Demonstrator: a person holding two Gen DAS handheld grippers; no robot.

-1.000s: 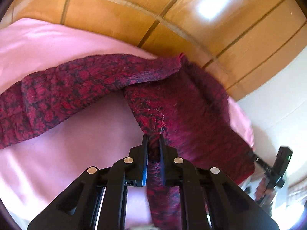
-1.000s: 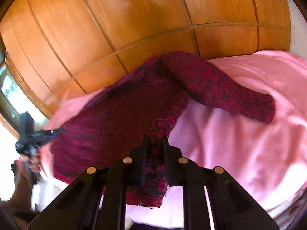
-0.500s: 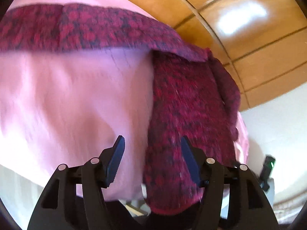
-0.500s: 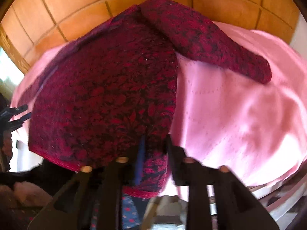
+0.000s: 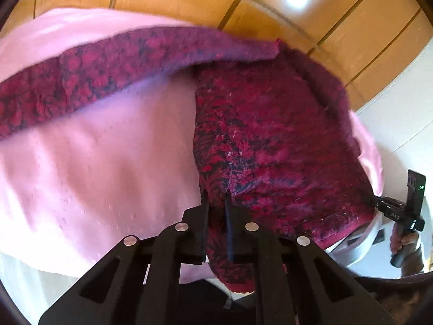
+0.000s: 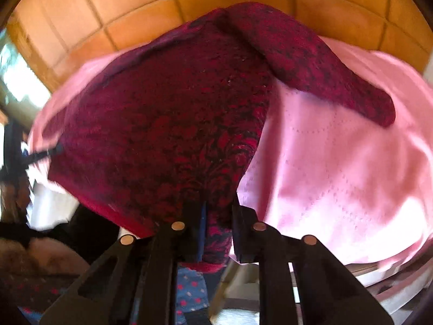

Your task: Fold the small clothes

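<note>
Left claw (image 5: 215, 193) — jaws closing, w/ the near hem of the dark-red patterned sweater (image 5: 270, 140) pinched between the black fingers (image 5: 204, 208); fabric fills the narrow gap and hangs below the pads. Right claw (image 6: 217, 205) — jaws likewise closing, gripping the opposite lower corner of the same sweater (image 6: 162, 124); a fold of knit sits between its fingers (image 6: 240, 216) and drops past them.

Sweater lies spread on a pink cloth (image 5: 94, 162) that covers the tabletop, body toward the near edge, hem overhanging that edge at both claws. Left-wrist view: one sleeve (image 5: 108, 75) runs out flat across the pink cloth to the picture's left, well apart from the claw; sweater body occupies the right half. Right-wrist view: other sleeve (image 6: 319, 62) angles out to the picture's right over the pink cloth (image 6: 338, 162), cuff end resting on it.

Background, both views: orange-brown wooden panelling (image 5: 189, 0) w/ dark grooves, beyond the far edge of the cloth. Left-wrist view, far right: the right claw's black handle unit (image 5: 406, 211) w/ a small green light, held by a hand (image 5: 403, 241). Right-wrist view, far left: the other device appears only as a blurred dark shape; bright window area above it. Below the right claw, a blue fabric w/ red dots (image 6: 189, 292) is visible under the tabletop edge — what it belongs to can't be told.
</note>
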